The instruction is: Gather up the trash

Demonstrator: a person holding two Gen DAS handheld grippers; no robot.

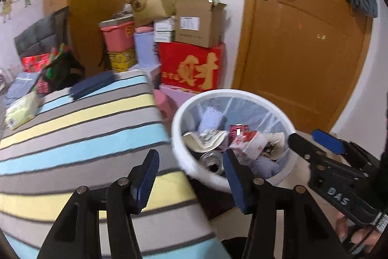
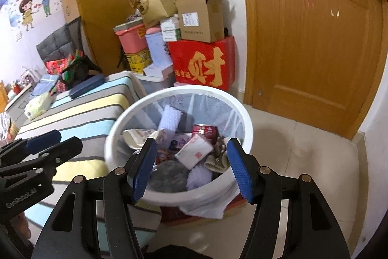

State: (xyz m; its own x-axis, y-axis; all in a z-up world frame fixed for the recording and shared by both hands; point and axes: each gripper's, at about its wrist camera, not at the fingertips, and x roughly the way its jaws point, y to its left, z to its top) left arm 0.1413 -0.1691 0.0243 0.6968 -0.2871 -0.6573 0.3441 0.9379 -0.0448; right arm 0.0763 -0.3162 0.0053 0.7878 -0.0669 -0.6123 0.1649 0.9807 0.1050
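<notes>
A white trash bin (image 2: 245, 118) with a clear liner stands on the floor beside the striped bed (image 2: 80, 111). It also shows in the left wrist view (image 1: 177, 128). It holds wrappers, a tissue pack (image 2: 194, 152), a red packet (image 2: 206, 131), a can (image 1: 211, 160) and lilac cloths. My right gripper (image 2: 191, 169) is open and empty just above the bin's near rim. My left gripper (image 1: 191, 176) is open and empty at the bed's edge, left of the bin. The right gripper also shows in the left wrist view (image 1: 312, 140), and the left gripper in the right wrist view (image 2: 55, 141).
A pale green tissue pack (image 1: 20, 109) and a dark blue case (image 1: 92, 84) lie on the bed. Stacked boxes, with a red one (image 2: 203, 64), stand against the wall behind the bin. A wooden door (image 2: 315, 40) is at the right, above pale floor tiles (image 2: 303, 162).
</notes>
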